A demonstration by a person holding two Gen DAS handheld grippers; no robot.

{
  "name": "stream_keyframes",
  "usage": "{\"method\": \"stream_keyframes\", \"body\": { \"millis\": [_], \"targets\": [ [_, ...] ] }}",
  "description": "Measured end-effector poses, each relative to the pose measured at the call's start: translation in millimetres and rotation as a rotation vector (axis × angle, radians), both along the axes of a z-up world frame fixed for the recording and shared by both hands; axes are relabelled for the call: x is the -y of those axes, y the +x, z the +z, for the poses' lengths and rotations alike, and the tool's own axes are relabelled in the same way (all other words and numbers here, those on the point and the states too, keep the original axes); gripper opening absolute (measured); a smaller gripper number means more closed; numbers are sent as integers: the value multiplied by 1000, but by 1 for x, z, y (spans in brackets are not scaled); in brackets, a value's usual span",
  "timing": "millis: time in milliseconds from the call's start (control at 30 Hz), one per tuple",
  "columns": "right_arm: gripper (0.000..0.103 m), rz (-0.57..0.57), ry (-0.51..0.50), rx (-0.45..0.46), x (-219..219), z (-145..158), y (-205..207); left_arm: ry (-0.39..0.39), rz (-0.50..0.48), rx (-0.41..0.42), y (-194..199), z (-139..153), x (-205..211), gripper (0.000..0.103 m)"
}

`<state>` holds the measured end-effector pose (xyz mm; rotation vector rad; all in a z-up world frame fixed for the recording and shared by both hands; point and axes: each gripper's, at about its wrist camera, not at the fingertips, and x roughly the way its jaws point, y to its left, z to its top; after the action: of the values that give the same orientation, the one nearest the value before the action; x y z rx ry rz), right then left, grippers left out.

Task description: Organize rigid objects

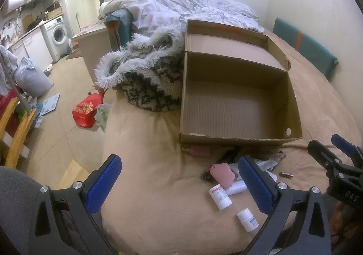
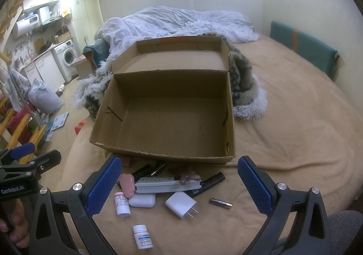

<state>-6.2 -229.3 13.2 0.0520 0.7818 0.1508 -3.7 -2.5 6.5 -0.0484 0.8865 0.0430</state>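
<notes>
An empty open cardboard box (image 1: 238, 109) (image 2: 165, 118) sits on the tan bed. Small items lie in front of it: two white pill bottles (image 2: 122, 204) (image 2: 142, 236), a white earbud case (image 2: 142, 200), a white charger plug (image 2: 181, 204), a battery (image 2: 220, 203), a grey remote (image 2: 166, 183), a pink item (image 2: 128, 183) and dark pens (image 2: 212, 181). In the left wrist view the bottles (image 1: 220, 196) (image 1: 247, 219) and the battery (image 1: 286, 174) also show. My left gripper (image 1: 179, 184) and right gripper (image 2: 179, 187) are both open and empty, hovering before the pile.
A shaggy grey-white blanket (image 1: 145, 78) lies against the box's far left side. A crumpled white duvet (image 2: 181, 21) covers the bed's far end. The floor at the left holds a red bag (image 1: 87, 109), a scale and a wooden frame (image 1: 15, 132). The bed's left edge drops off.
</notes>
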Motion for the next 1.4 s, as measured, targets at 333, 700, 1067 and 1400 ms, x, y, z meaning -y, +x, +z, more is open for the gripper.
{"method": "stream_keyframes", "body": {
  "millis": [333, 700, 1067, 1400],
  "targets": [
    [103, -10, 11, 2, 0, -2, 0, 9, -11, 3, 1, -2, -1, 103],
    [103, -15, 44, -18, 3, -2, 0, 11, -12, -61, 10, -11, 1, 103],
    [103, -13, 2, -103, 0, -17, 9, -59, 31, -257, 32, -40, -5, 103],
    [103, 100, 29, -372, -1, -65, 22, -217, 78, -494, 49, -100, 3, 81]
  ]
}}
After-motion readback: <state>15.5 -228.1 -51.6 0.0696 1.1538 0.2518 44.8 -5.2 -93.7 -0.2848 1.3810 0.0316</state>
